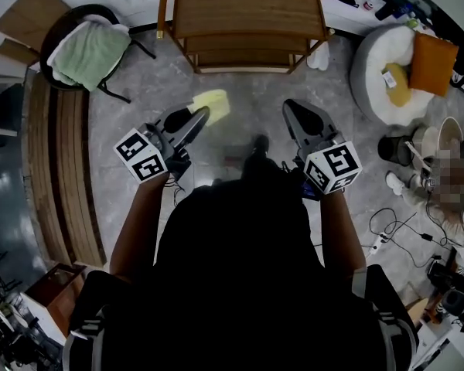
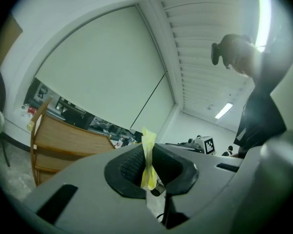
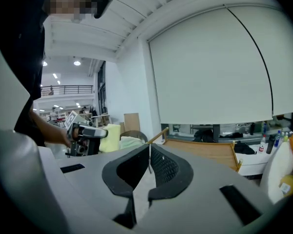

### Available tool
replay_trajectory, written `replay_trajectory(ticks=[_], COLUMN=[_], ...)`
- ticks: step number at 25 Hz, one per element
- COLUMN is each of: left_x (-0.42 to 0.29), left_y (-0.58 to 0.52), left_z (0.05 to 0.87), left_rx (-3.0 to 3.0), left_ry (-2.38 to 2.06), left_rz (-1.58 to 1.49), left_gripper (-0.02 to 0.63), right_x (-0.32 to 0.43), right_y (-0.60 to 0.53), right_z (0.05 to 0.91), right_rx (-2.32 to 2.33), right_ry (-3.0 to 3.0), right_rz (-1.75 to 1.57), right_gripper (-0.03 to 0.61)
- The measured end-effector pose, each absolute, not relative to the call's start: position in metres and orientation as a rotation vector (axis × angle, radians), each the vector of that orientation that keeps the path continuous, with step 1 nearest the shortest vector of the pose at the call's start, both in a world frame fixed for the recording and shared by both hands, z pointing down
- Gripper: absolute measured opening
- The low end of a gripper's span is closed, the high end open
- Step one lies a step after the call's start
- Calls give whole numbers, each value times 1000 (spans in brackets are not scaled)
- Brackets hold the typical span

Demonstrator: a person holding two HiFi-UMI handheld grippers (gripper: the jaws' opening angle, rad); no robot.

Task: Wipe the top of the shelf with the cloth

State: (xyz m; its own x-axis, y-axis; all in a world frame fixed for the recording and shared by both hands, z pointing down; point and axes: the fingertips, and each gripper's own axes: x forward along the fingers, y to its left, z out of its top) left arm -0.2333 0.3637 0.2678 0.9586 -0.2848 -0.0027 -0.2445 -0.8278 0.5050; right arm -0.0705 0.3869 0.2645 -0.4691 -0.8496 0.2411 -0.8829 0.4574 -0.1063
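The grey stone-patterned floor fills most of the head view. The wooden shelf stands ahead of the person, well apart from both tools. The left hand-held gripper is clamped on the yellow cloth. The left gripper view shows a thin fold of it squeezed between the jaws, and the rest hangs past the tips over the floor. The right hand-held gripper has its jaws pressed together on nothing. Wiping has not begun, and this looks like the approach with the cloth in hand. The next move calls for carrying the cloth forward onto the shelf's top board and laying it flat before sweeping. No brand or readable writing shows, only black-and-white square patterns on the marker cubes.
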Motion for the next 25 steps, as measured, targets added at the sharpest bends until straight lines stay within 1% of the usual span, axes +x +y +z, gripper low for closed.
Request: replay_trajectory(ticks=[5, 9, 14, 20, 25], left_x=[-187, -150, -114, -104, -100], left_y=[329, 295, 266, 233, 189], left_z=[246, 240, 236, 241, 261], left_rx=[2619, 2628, 2620, 2600, 2572], left_ry=[-425, -447, -456, -458, -422], left_rz=[-87, -63, -39, -9, -24], left_gripper=[26, 27, 27, 27, 26], right_x=[-23, 28, 70, 111, 123], right_y=[351, 317, 281, 243, 201], right_z=[250, 226, 200, 190, 199], right_rx=[1480, 1562, 1568, 1619, 1593], right_ry=[-2595, -2681, -2664, -2619, -2597], right_rz=[308, 433, 247, 212, 220], right_gripper=[25, 25, 25, 25, 25])
